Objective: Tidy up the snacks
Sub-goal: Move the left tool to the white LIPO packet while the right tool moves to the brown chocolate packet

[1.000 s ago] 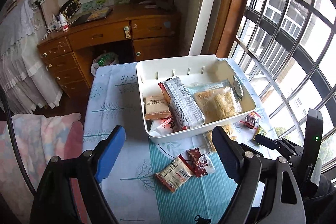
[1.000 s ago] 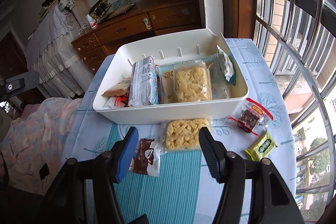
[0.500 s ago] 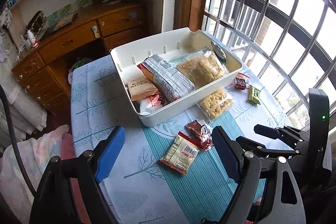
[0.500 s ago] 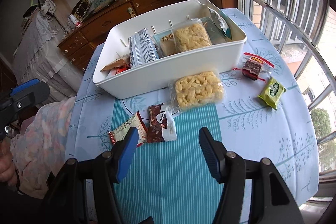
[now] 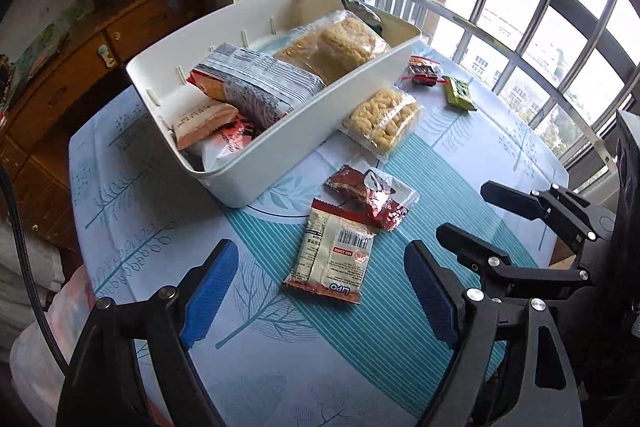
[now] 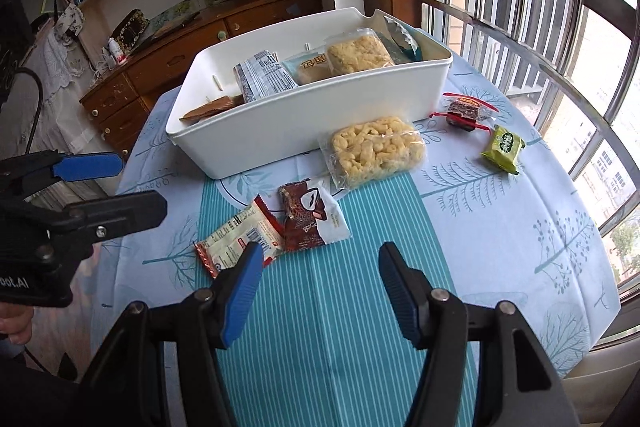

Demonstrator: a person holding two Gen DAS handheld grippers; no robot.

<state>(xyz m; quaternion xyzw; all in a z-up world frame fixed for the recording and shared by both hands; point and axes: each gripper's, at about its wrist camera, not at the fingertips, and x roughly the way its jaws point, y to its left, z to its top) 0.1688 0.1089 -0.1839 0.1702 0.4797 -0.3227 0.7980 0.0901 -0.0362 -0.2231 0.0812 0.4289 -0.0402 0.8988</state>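
Observation:
A white bin (image 5: 304, 131) (image 6: 304, 115) holds several snack packs. On the tablecloth in front of it lie a beige packet (image 5: 332, 259) (image 6: 236, 239), a red-brown packet (image 5: 372, 195) (image 6: 308, 219) and a clear bag of yellow puffs (image 5: 384, 123) (image 6: 376, 151). Further right lie a dark red packet (image 5: 422, 73) (image 6: 464, 109) and a green packet (image 5: 460, 93) (image 6: 504, 147). My left gripper (image 5: 320, 293) (image 6: 136, 185) hangs open just above and short of the beige packet. My right gripper (image 6: 322, 287) (image 5: 464, 211) is open over the striped cloth, near the red-brown packet. Neither holds anything.
The round table (image 6: 520, 227) drops off close behind both grippers. Barred windows (image 6: 540, 7) run along the right side. A wooden desk with drawers (image 6: 160, 67) and a bookshelf stand behind the bin. A hand (image 6: 14, 323) grips the left tool's handle.
Both grippers have dropped toward the table, and the loose packets now sit much closer. The left view has rolled, so the bin lies diagonally. The right gripper has drawn back from the bin.

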